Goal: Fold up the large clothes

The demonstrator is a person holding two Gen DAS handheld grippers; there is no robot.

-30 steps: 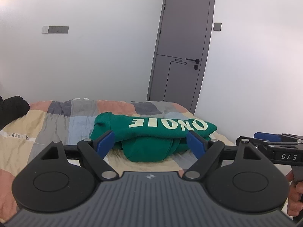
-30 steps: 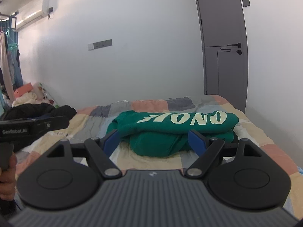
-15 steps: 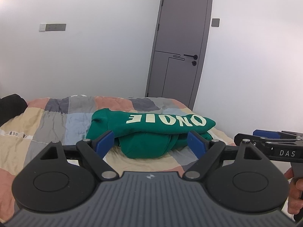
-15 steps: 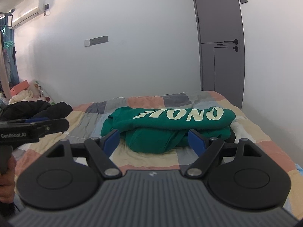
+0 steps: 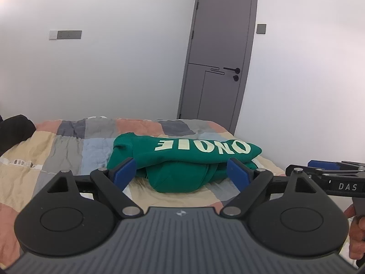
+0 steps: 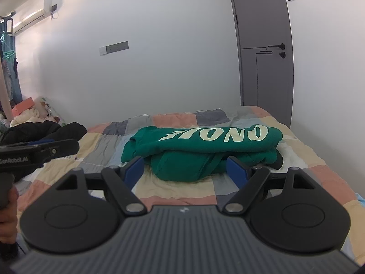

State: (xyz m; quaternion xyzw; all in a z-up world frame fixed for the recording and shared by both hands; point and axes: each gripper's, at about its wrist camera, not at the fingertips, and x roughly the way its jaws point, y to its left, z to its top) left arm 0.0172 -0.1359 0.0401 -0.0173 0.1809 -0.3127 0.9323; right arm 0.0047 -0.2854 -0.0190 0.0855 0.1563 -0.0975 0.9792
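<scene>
A patchwork quilt (image 5: 68, 150) covers the bed, with a black garment (image 6: 45, 130) heaped at its left edge. Behind stand a grey door (image 5: 219, 52) and a wall switch panel (image 5: 66, 34); an air conditioner (image 6: 32, 18) hangs high left.

One folded green sweatshirt (image 5: 182, 159) lay at centre frame on one patchwork bed (image 5: 68, 150). Two tongs showed: the left tongs (image 5: 182, 173) and the right tongs (image 6: 184, 170) (each with two blue pads). One grey door (image 5: 221, 52) stood at upper right, and one dark heap (image 6: 45, 130) at left.
</scene>
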